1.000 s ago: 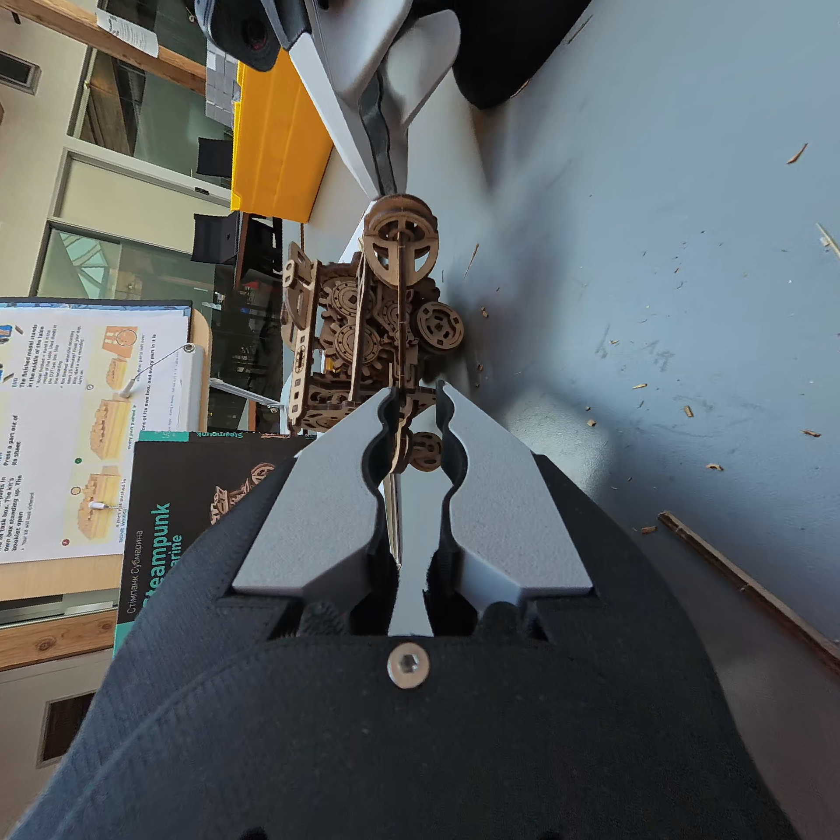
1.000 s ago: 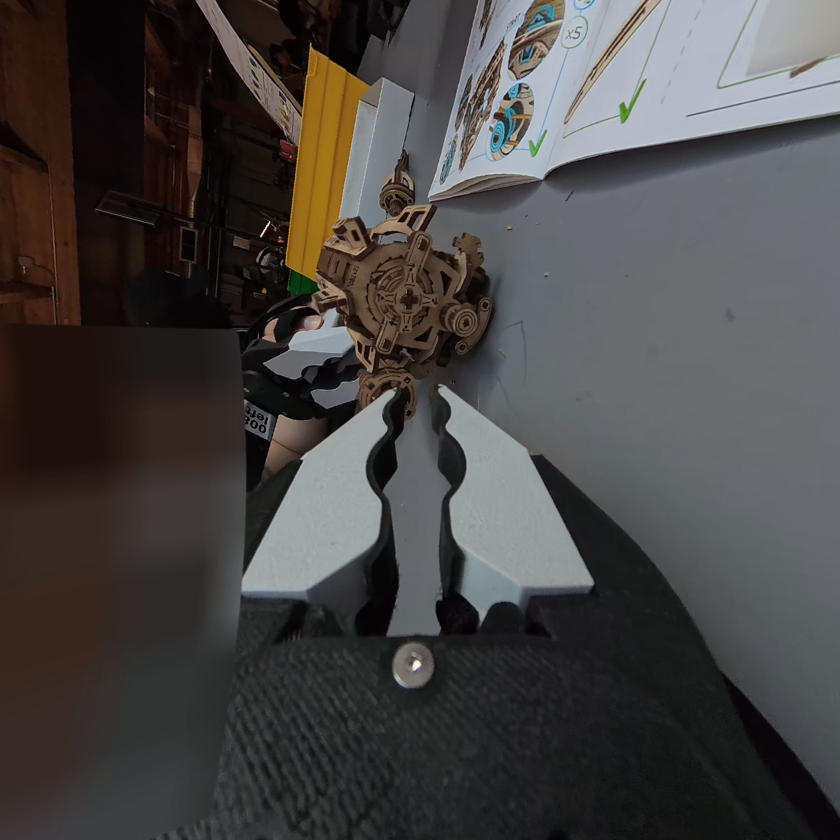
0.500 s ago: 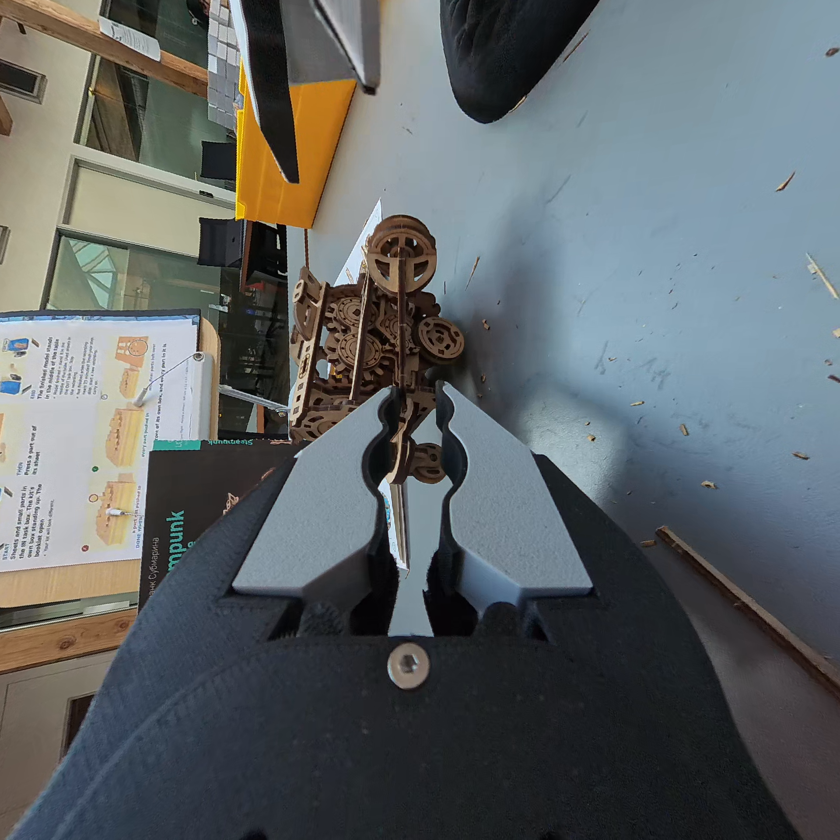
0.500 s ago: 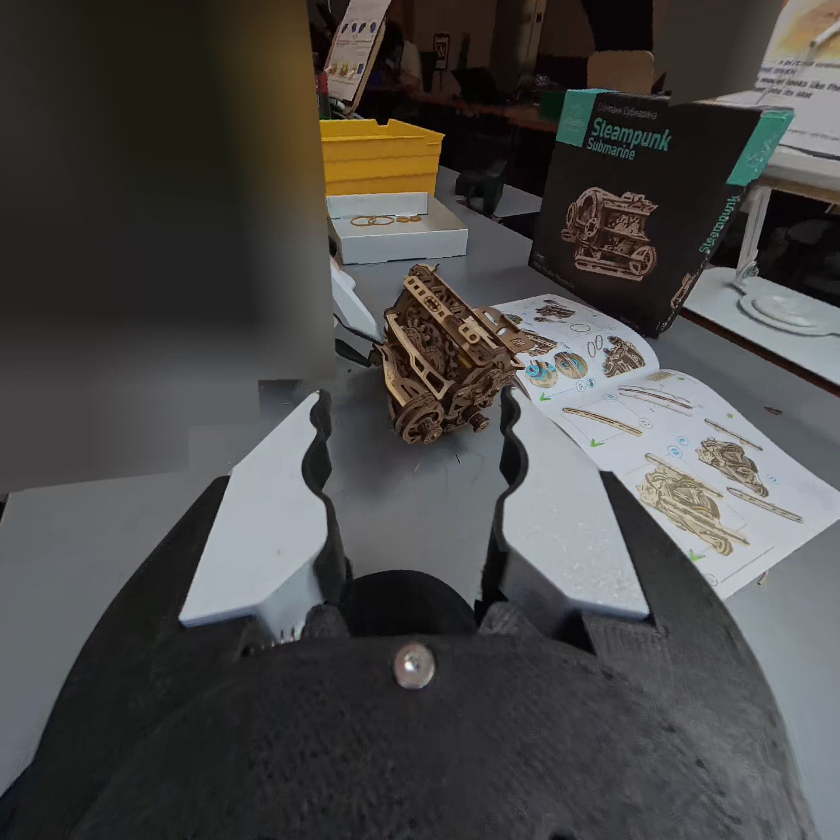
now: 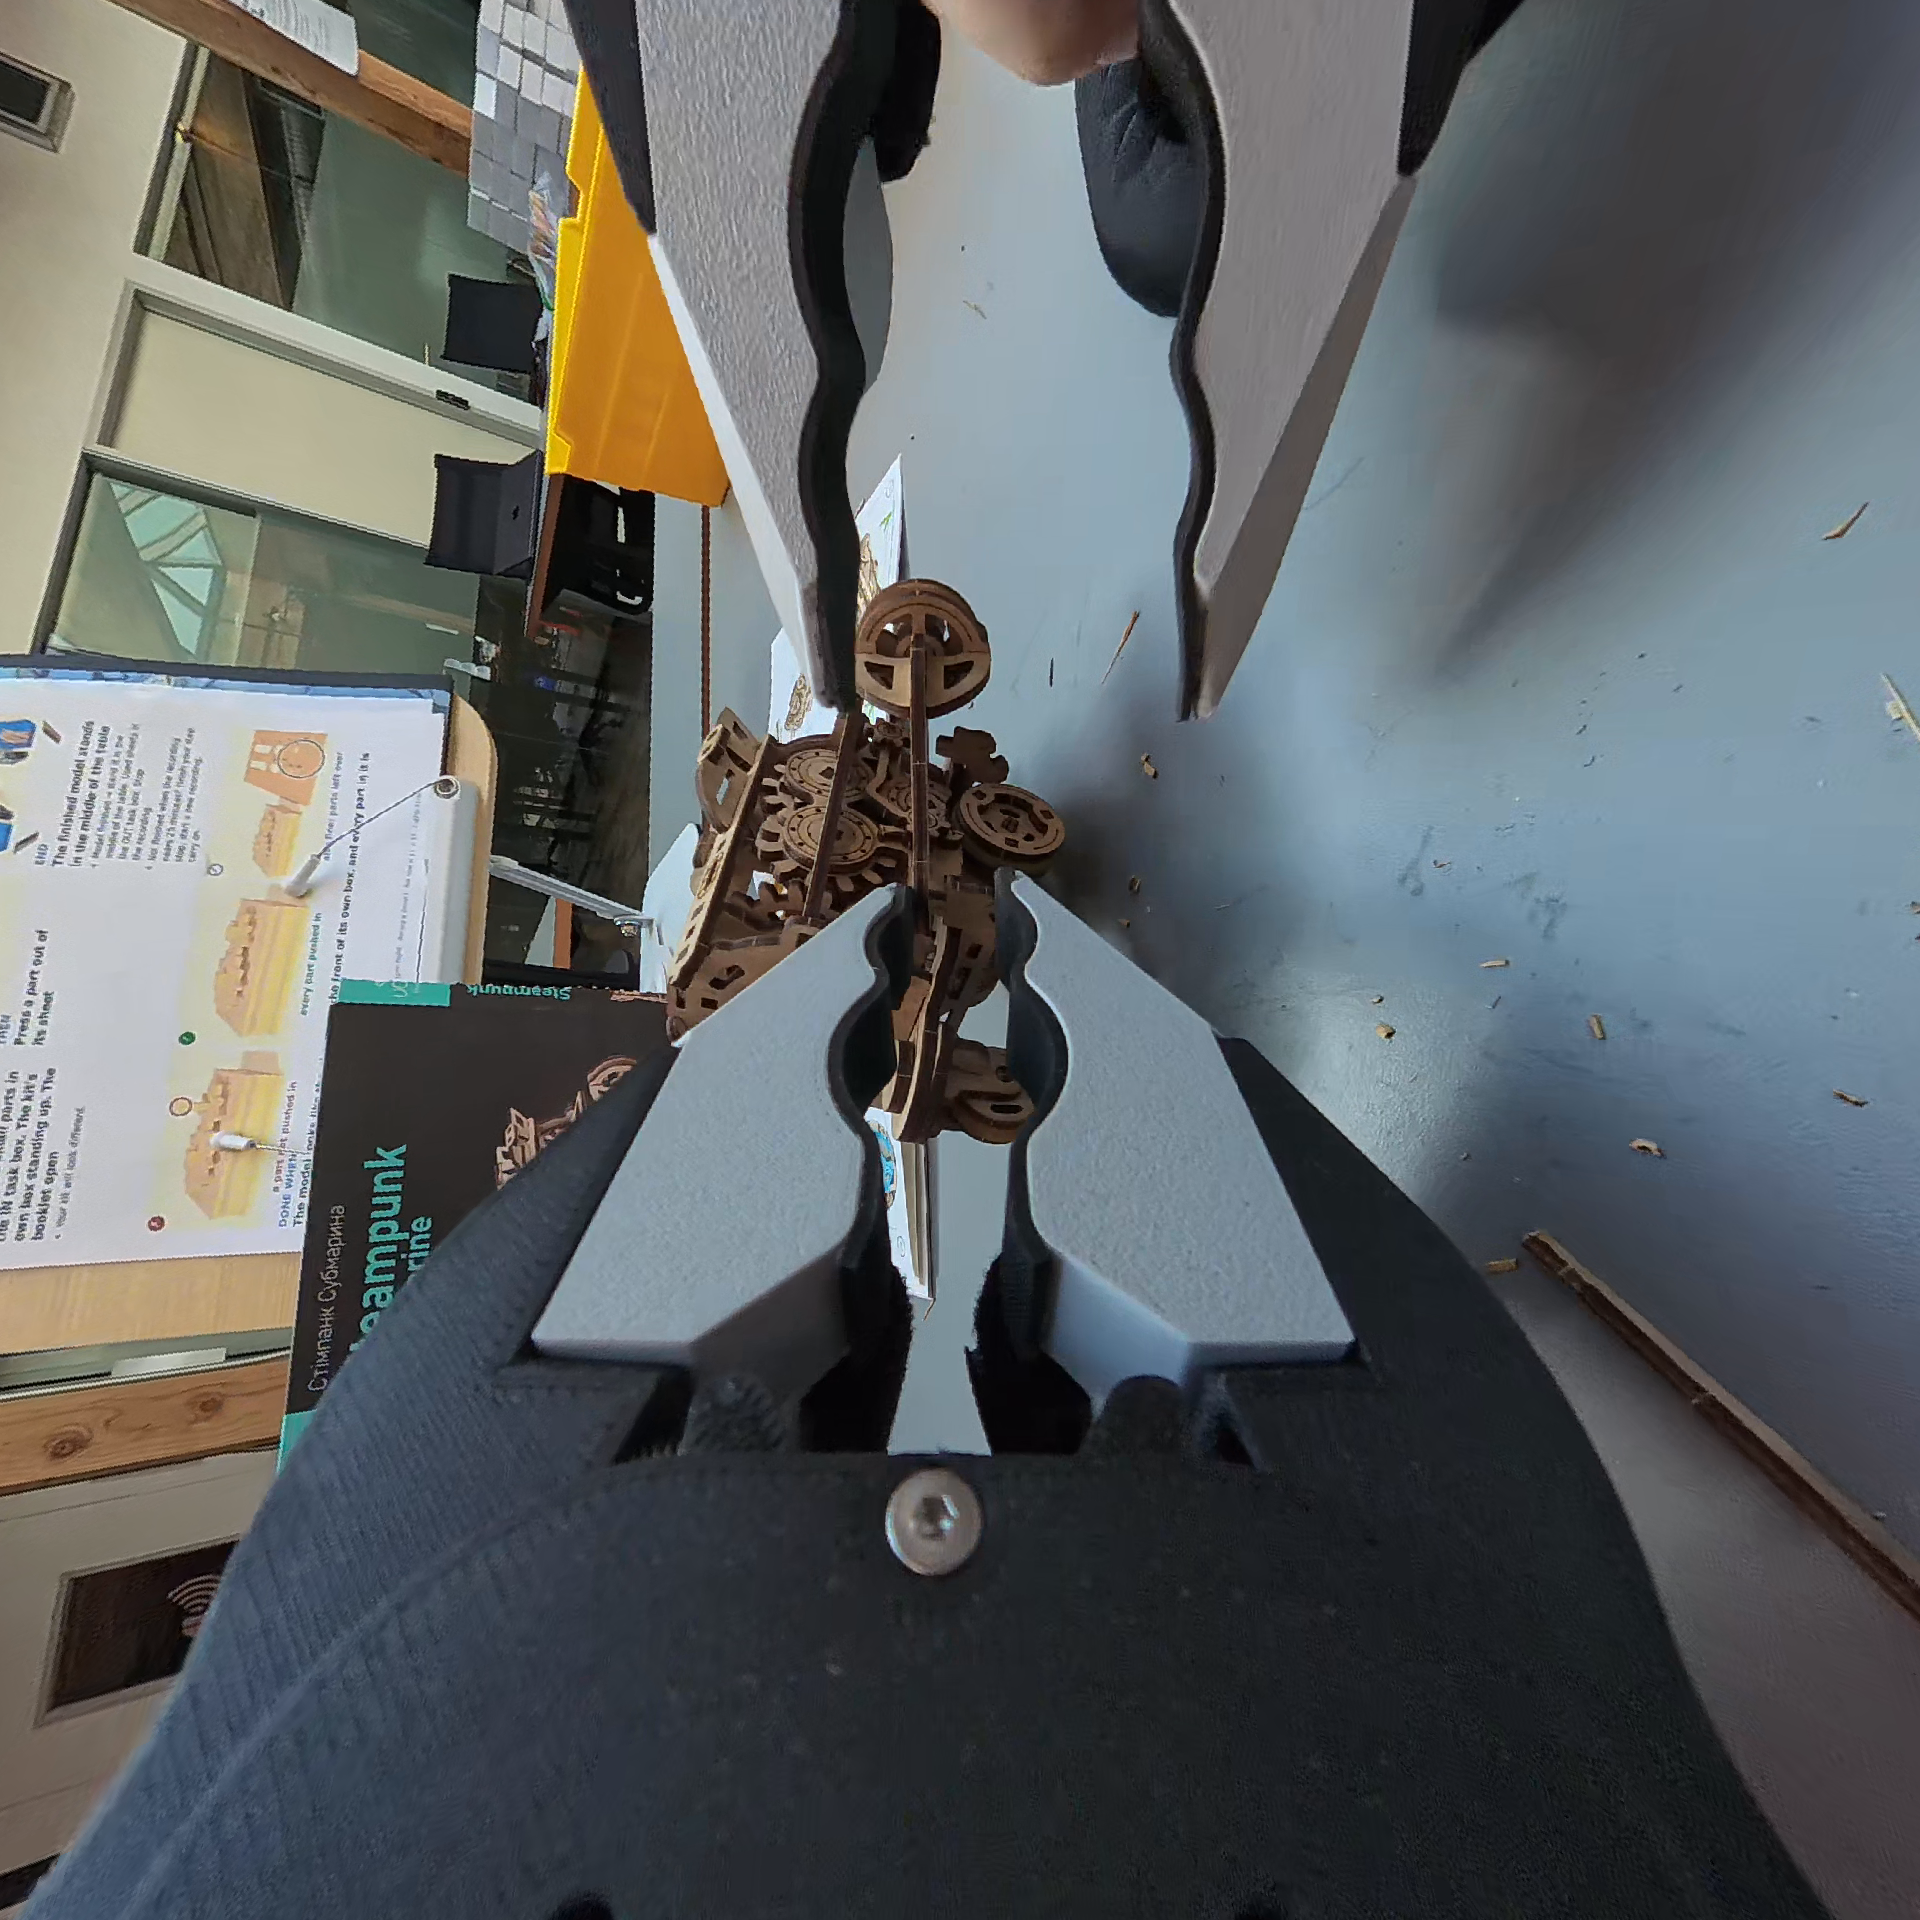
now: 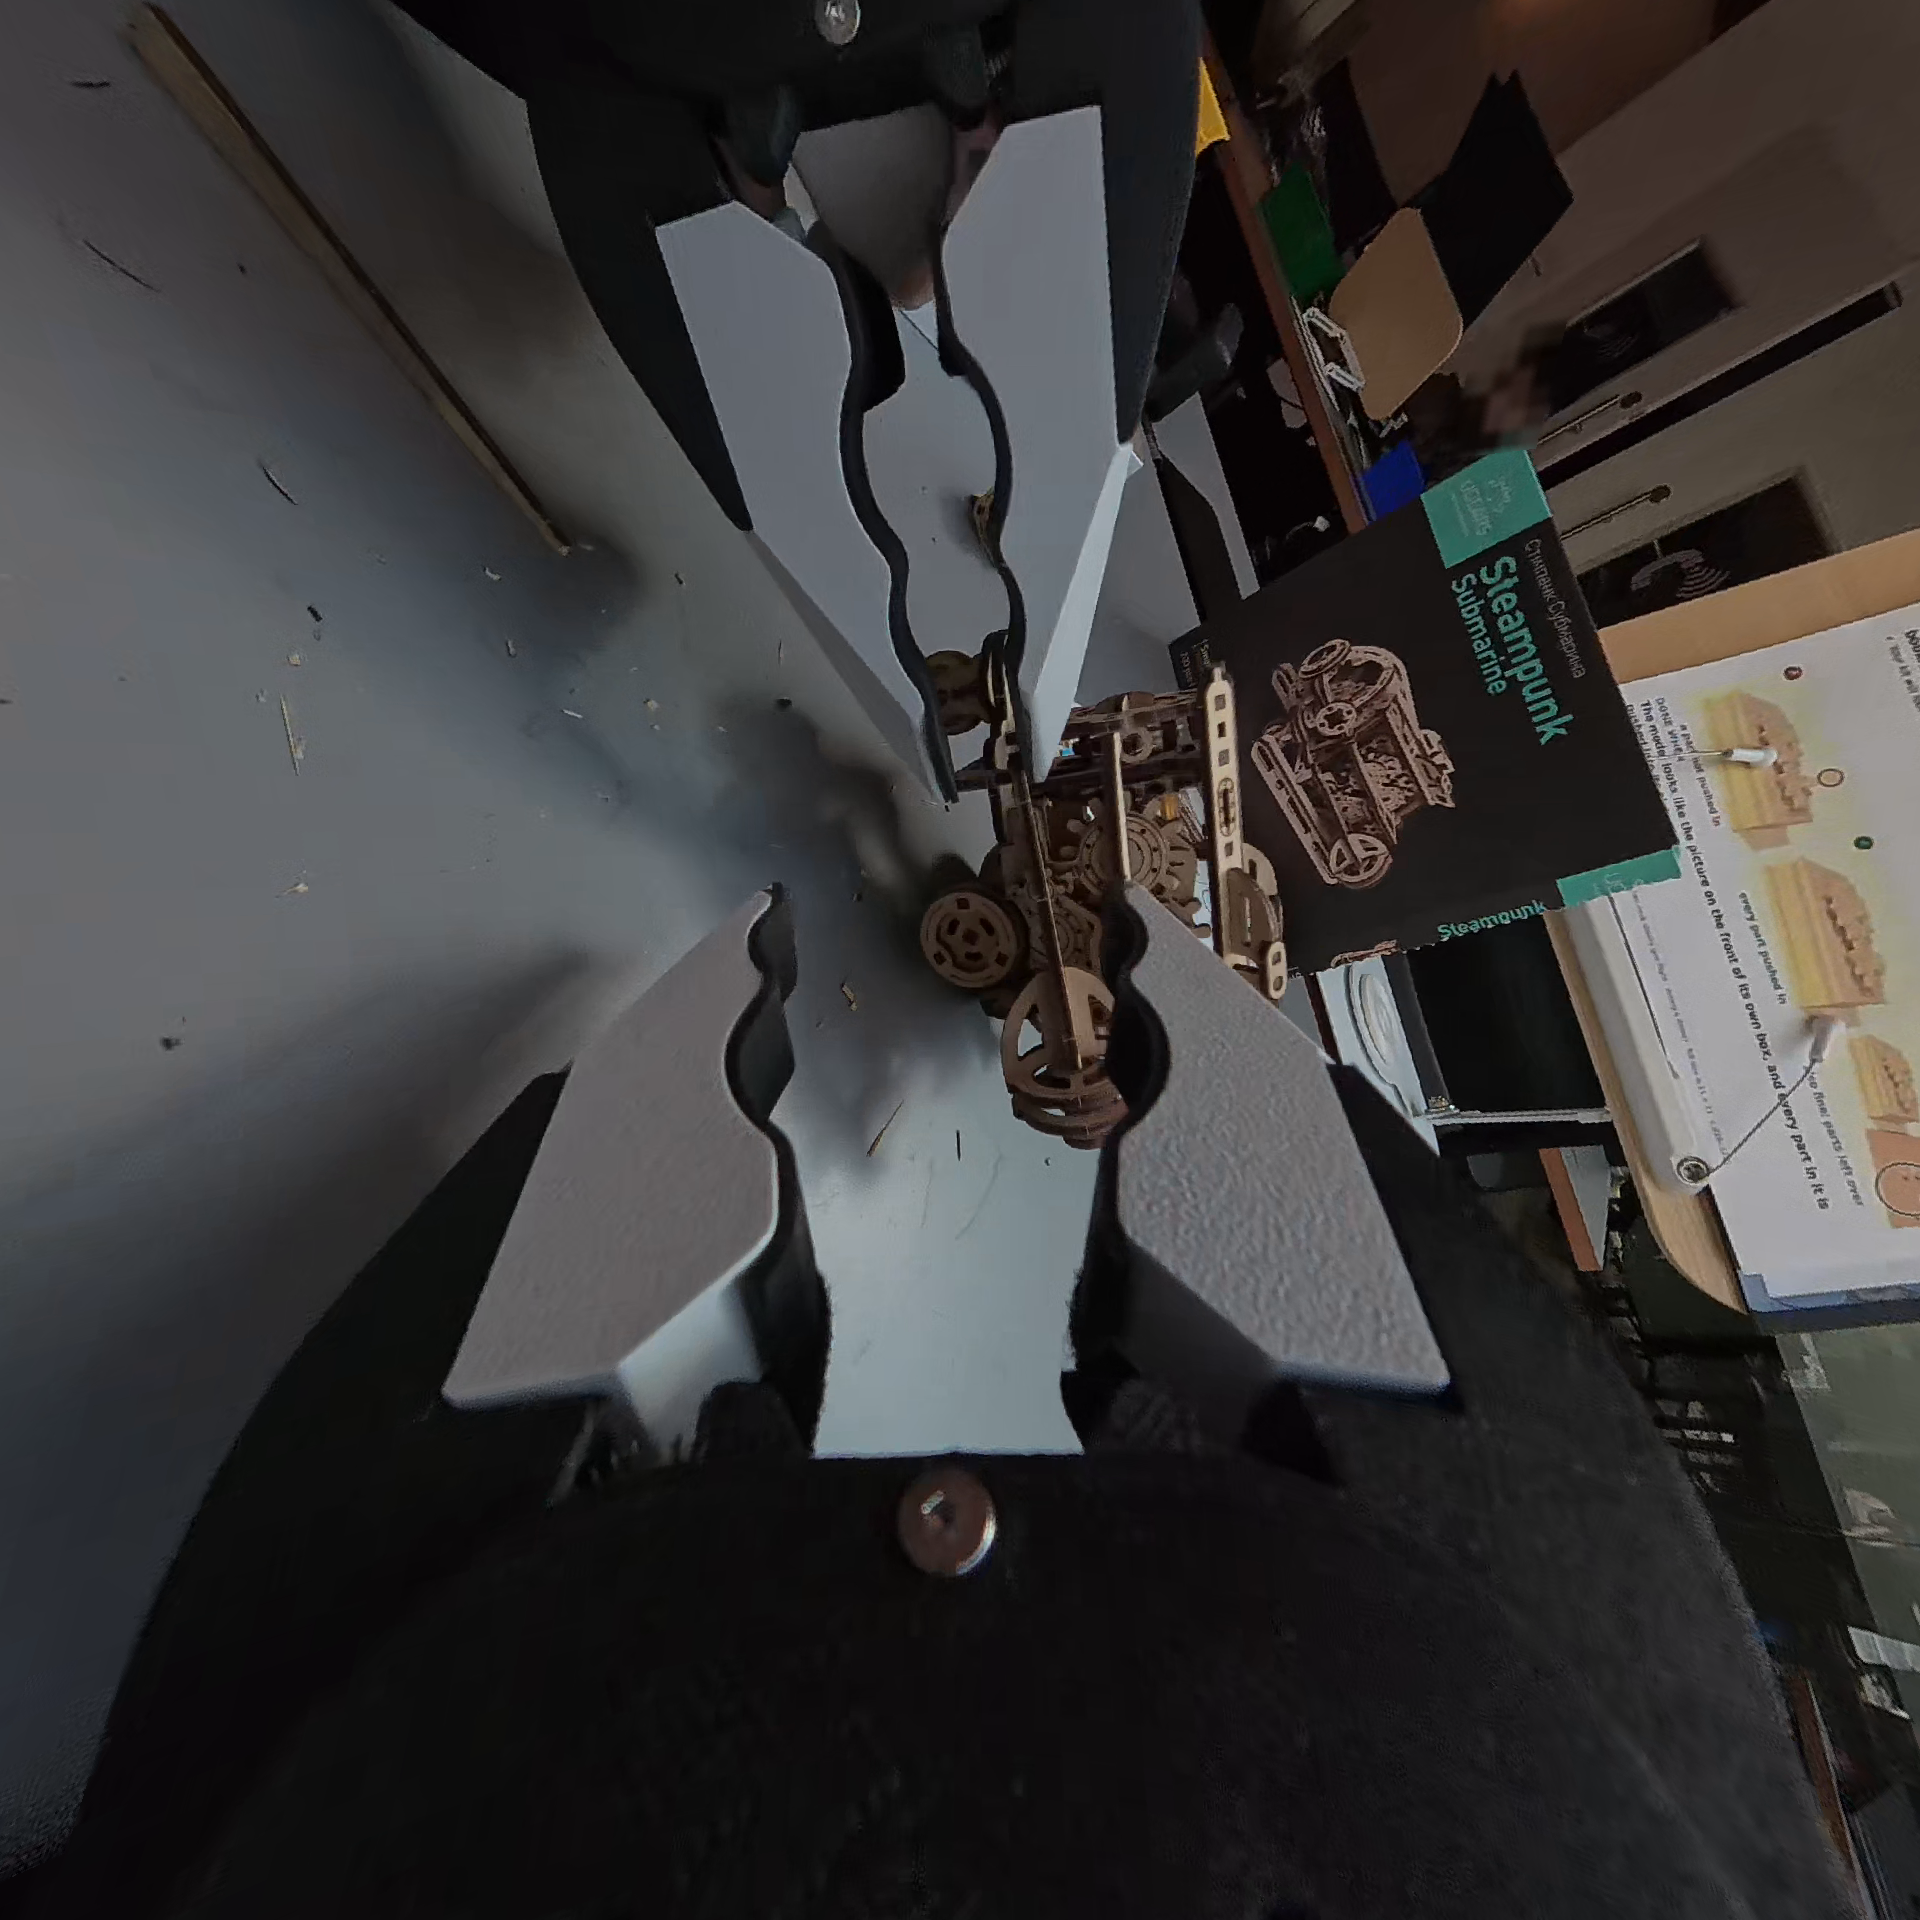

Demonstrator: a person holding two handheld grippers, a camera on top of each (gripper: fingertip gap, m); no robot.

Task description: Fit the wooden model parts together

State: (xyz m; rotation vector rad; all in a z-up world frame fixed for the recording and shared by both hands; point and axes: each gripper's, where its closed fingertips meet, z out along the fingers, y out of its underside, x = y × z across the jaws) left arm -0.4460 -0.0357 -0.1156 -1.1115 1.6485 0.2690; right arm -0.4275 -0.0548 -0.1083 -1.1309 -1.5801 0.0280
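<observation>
left gripper (image 5: 951,914): clamped on the wooden model's (image 5: 862,831) centre plate, low in frame, steadying it.
right gripper (image 6: 951,935): wide open, straddling the round end wheel (image 6: 1065,1060), gripping nothing, probably lining up.

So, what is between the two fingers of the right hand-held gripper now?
In the right wrist view, the wooden model's spoked round end lies beside one finger; the remaining gap shows bare grey table.

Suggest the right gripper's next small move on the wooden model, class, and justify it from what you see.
Probably close the right gripper on the round wheel-shaped end of the wooden model. Its fingers stand wide apart, one beside that end, the other clear of it, while the left gripper is already shut on the opposite end.
</observation>
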